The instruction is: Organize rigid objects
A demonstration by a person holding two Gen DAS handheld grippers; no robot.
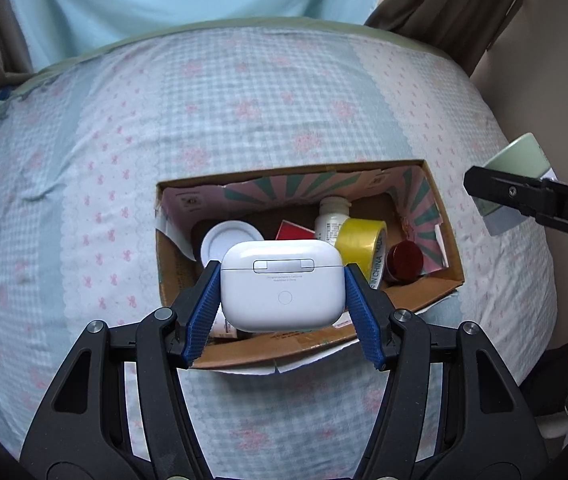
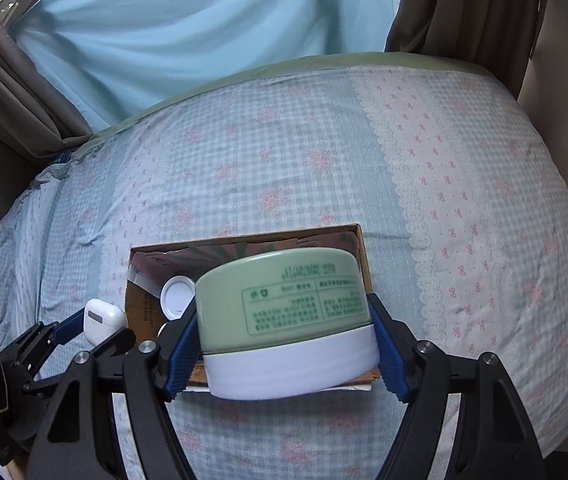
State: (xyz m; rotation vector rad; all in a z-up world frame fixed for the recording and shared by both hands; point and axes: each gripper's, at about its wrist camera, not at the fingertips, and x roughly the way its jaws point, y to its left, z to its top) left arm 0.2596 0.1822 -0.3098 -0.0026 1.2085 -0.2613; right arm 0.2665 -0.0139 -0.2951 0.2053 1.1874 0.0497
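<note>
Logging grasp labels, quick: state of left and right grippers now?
Left gripper: closed on the white earbud case.
Right gripper: closed on the green jar with a white lid.

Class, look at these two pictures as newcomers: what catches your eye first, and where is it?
A white earbud case is clamped in the left gripper, above an open cardboard box on the bed. The right gripper clamps a green jar, white lid nearest the camera, over the same box.
</note>
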